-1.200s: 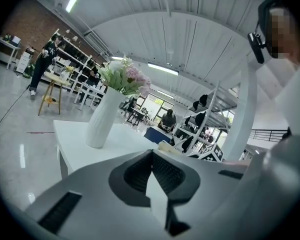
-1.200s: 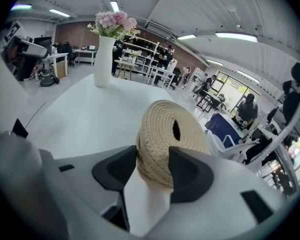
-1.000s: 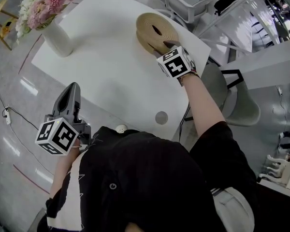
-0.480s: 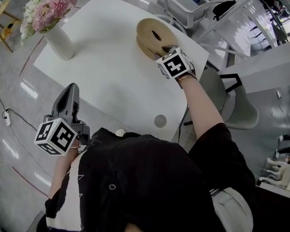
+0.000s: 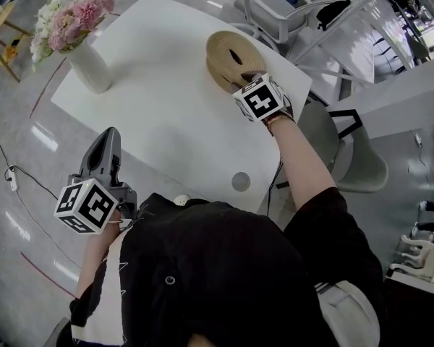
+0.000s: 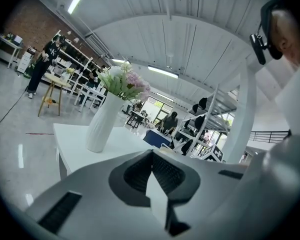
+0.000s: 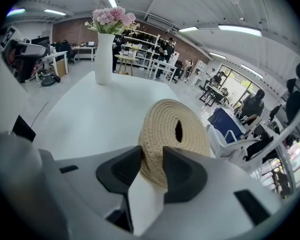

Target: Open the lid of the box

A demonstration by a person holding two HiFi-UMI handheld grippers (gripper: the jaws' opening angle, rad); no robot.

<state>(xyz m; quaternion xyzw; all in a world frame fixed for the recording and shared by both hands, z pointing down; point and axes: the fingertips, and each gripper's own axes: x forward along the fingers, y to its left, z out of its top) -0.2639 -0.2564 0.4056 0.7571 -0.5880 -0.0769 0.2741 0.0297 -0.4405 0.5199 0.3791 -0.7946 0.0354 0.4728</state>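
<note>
Right tongs (image 7: pixel 151 154), jaws just closing, pinch the rim of the round coiled-rope lid (image 7: pixel 162 124); left tongs (image 6: pixel 152 156) are pressed together, empty.

We have wide bare table (image 5: pixel 166 100) between the vase (image 5: pixel 87 65) and the woven box (image 5: pixel 228 49) — a chair (image 5: pixel 275 9) stands close behind it.

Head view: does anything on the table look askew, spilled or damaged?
Nothing stands out. The woven box sits flat on the white table with its lid on, the vase of flowers stands upright, and nothing is spilled.
</note>
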